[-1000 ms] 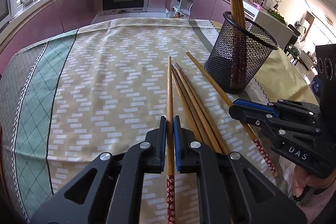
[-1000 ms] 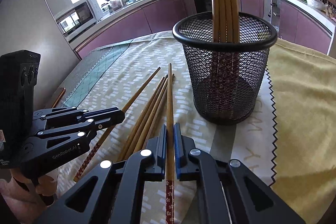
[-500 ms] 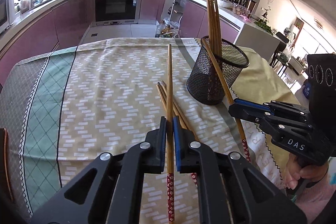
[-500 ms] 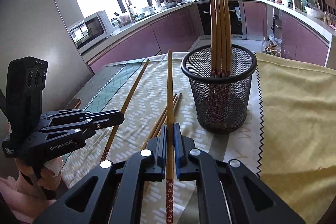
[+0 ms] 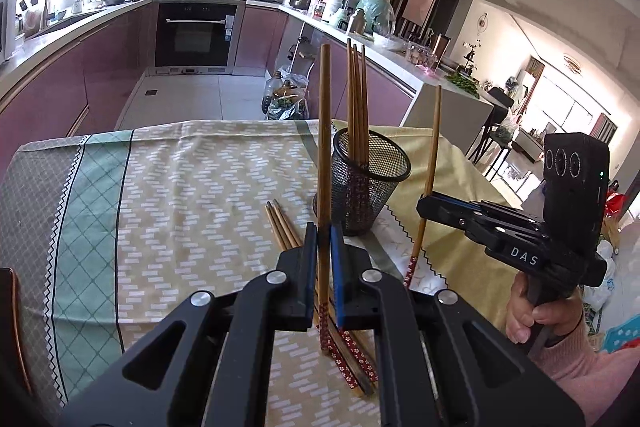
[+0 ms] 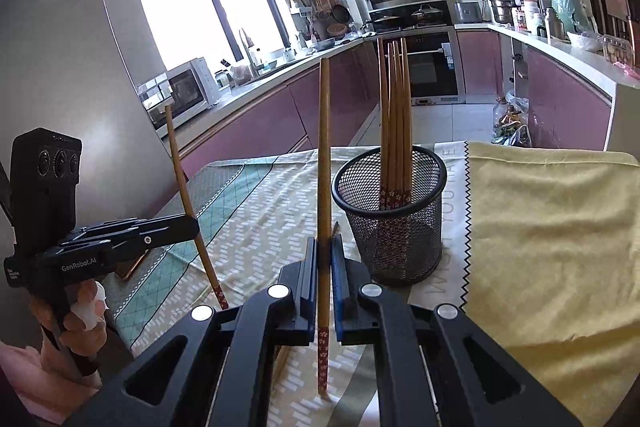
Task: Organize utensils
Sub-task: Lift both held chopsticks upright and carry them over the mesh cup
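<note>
My left gripper [image 5: 324,233] is shut on a wooden chopstick [image 5: 325,131] with a red patterned end, held off the table and pointing up and away. My right gripper [image 6: 324,247] is shut on a similar chopstick [image 6: 324,147], also raised. In the left wrist view the right gripper [image 5: 424,205] stands just right of the black mesh cup [image 5: 372,187]. In the right wrist view the left gripper [image 6: 192,225] is well to the left of the cup [image 6: 400,227]. Several chopsticks [image 6: 394,107] stand in the cup. Loose chopsticks [image 5: 280,223] lie on the cloth beside it.
A patterned tablecloth [image 5: 192,187] covers the table, with a yellow cloth [image 6: 540,227] on its right part. A brown flat object [image 6: 130,267] lies near the left edge. Purple kitchen cabinets and an oven stand beyond the table. A hand [image 5: 536,315] holds each gripper.
Both grippers have risen and lifted their chopsticks off the table. The sticks now tip upward, and the cup and the loose chopsticks sit lower and farther off in both views.
</note>
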{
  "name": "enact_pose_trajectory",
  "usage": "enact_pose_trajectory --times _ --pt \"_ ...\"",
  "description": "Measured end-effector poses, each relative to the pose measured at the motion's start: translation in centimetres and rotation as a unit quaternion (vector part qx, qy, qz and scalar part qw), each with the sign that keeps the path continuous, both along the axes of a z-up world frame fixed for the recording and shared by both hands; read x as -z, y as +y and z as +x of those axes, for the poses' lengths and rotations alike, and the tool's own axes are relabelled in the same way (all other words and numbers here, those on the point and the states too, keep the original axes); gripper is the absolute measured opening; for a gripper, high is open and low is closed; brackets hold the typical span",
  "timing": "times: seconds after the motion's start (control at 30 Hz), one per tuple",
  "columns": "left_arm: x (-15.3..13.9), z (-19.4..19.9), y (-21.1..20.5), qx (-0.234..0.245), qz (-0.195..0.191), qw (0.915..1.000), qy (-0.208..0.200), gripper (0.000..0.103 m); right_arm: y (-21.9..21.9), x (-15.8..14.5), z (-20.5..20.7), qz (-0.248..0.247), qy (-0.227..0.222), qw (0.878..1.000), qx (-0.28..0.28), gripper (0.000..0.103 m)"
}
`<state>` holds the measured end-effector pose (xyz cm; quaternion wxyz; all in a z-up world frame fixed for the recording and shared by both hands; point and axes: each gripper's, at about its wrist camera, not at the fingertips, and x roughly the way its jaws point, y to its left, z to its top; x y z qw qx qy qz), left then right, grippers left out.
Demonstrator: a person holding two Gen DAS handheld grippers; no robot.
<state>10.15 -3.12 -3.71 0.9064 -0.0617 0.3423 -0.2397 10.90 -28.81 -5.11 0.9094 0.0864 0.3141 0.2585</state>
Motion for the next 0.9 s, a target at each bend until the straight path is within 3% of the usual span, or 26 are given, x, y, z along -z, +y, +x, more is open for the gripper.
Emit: enact_pose_trajectory --times 0.27,0.9 --pt "-1.8 0.0 -0.1 0.006 -0.025 0.9995 -0.016 0.007 -0.7 -1.4 -0.2 0.005 -0.024 1.0 0.01 0.006" --pt "-6.4 3.1 -3.0 0.016 -0.04 0.9967 -0.069 0.007 -2.1 -5.8 0.8 -0.005 -0.086 0.996 0.026 0.006"
